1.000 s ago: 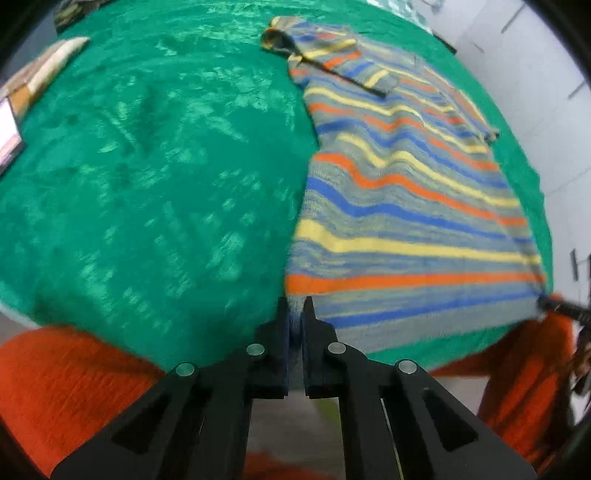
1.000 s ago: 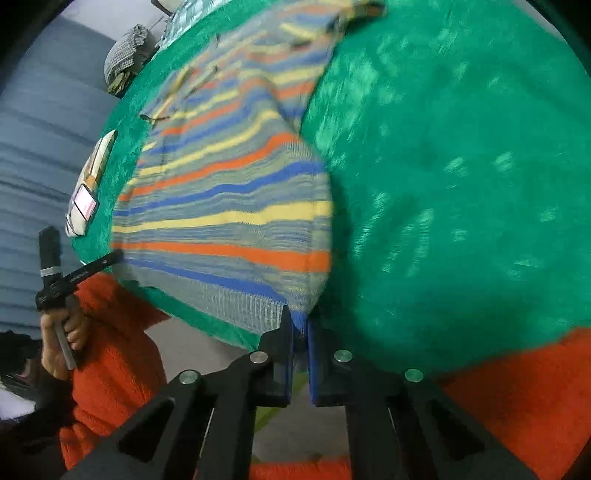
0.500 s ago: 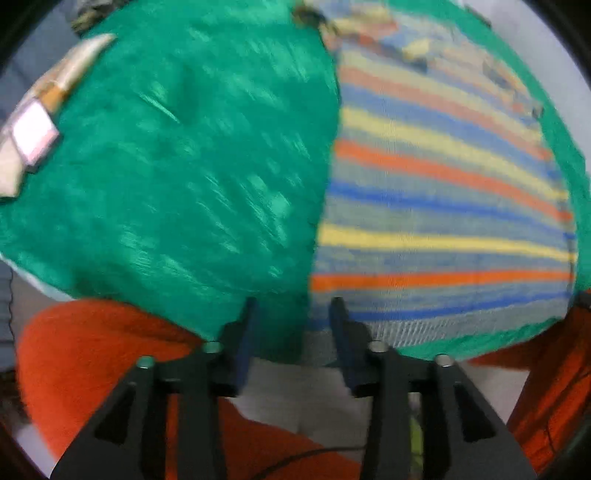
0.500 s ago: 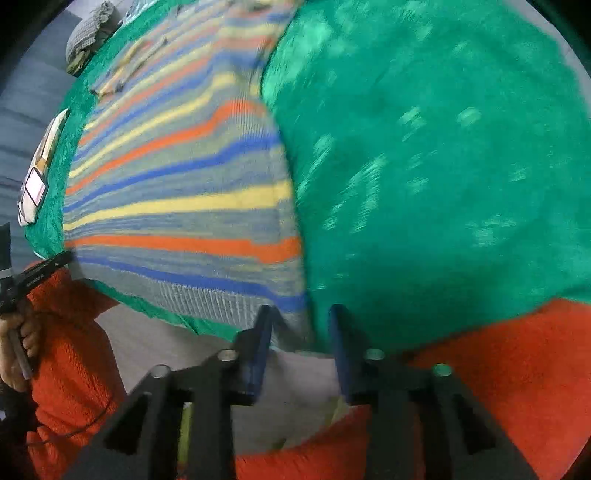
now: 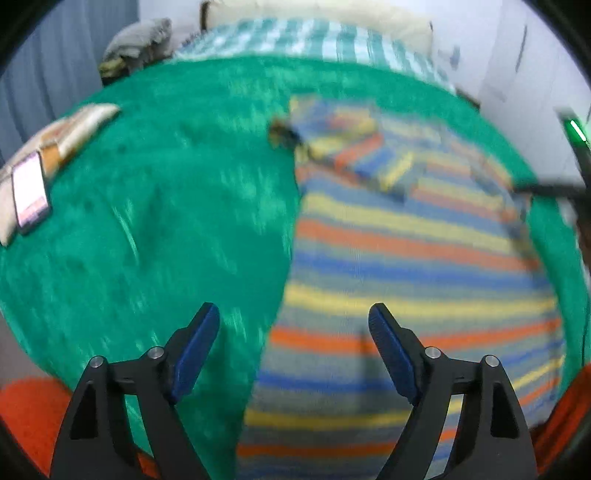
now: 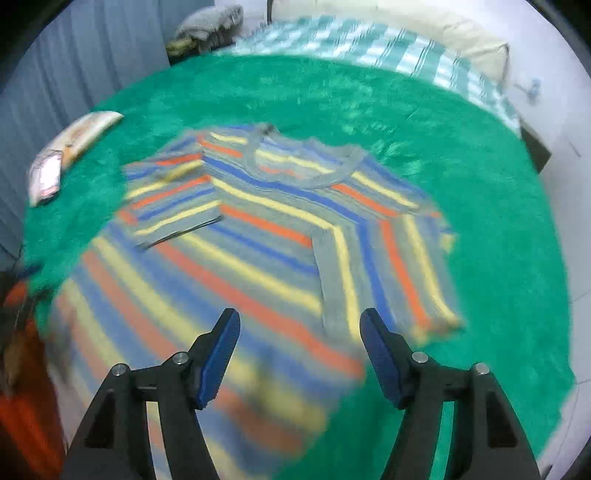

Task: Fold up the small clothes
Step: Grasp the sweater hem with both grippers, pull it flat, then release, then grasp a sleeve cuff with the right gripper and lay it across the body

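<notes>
A striped knit shirt (image 6: 266, 229) in grey, blue, yellow and orange lies flat on the green blanket (image 6: 491, 229), both sleeves folded in over its body. My right gripper (image 6: 299, 332) hovers over the shirt's lower middle, jaws opening, nothing between them. In the left wrist view the shirt (image 5: 406, 266) fills the right half. My left gripper (image 5: 293, 325) hangs above the shirt's left edge, jaws opening wide and empty. The right gripper's black tip (image 5: 546, 190) shows at the far right of that view.
A phone (image 5: 29, 195) rests on a cream packet (image 5: 70, 129) at the blanket's left edge. A checked teal cover (image 6: 369, 48) and pillow lie beyond. A grey bundle (image 6: 210, 26) sits at the back left. The person's orange clothing (image 5: 29, 417) is at the near edge.
Both grippers were shut on the shirt's bottom hem corners; they have let go and opened. Both moved up over the shirt, the right one swinging far toward its middle.
</notes>
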Tool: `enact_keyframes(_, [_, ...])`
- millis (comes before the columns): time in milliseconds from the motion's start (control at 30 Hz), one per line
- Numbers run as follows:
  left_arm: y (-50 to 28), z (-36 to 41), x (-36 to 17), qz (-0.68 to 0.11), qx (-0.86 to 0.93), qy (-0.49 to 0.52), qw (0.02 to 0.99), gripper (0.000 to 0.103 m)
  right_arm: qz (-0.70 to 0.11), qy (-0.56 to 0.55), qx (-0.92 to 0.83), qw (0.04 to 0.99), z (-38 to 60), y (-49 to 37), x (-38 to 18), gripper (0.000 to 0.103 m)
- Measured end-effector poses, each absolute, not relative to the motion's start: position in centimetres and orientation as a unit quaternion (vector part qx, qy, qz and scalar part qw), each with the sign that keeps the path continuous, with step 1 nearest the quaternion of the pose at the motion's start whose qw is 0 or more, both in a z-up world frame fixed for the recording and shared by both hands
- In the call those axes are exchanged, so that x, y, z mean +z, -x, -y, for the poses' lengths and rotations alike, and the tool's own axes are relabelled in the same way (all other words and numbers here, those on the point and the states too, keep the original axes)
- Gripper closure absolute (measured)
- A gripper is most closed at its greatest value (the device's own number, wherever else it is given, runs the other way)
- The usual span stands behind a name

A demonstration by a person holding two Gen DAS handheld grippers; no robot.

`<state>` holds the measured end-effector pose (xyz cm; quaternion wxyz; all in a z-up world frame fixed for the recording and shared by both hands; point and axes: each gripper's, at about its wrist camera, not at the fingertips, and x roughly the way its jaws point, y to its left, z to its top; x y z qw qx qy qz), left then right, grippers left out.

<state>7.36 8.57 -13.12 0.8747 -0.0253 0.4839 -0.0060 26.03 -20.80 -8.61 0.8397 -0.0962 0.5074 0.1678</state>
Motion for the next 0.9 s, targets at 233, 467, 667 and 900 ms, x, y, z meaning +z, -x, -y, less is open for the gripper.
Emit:
enact_keyframes(233, [-7.9, -8.7, -13.9, -0.495, 0.0, 0.026, 0.869, 0.018, -0.512, -0.072, 0.113, 0.848, 27.0, -30.8, -12.5, 0.096])
enact_keyframes(467, [-9.5, -8.9, -15.1, -0.502, -0.001, 0.068, 0.862, 0.018, -0.44, -0.175, -0.065, 0.879, 47.2, -25.4, -5.7, 0.096])
enact_keyframes(667, [-9.2, -8.2, -15.2, -0.5, 0.005, 0.054, 0.864, 0.018, -0.471, -0.218, -0.113, 0.847, 53.1, -23.0, -9.7, 0.096])
enact_keyframes(900, [-9.1, -7.7, -15.6, -0.5, 0.009, 0.039, 0.865, 0.017, -0.455, -0.356, -0.078, 0.813, 53.2, -22.0, -15.6, 0.074])
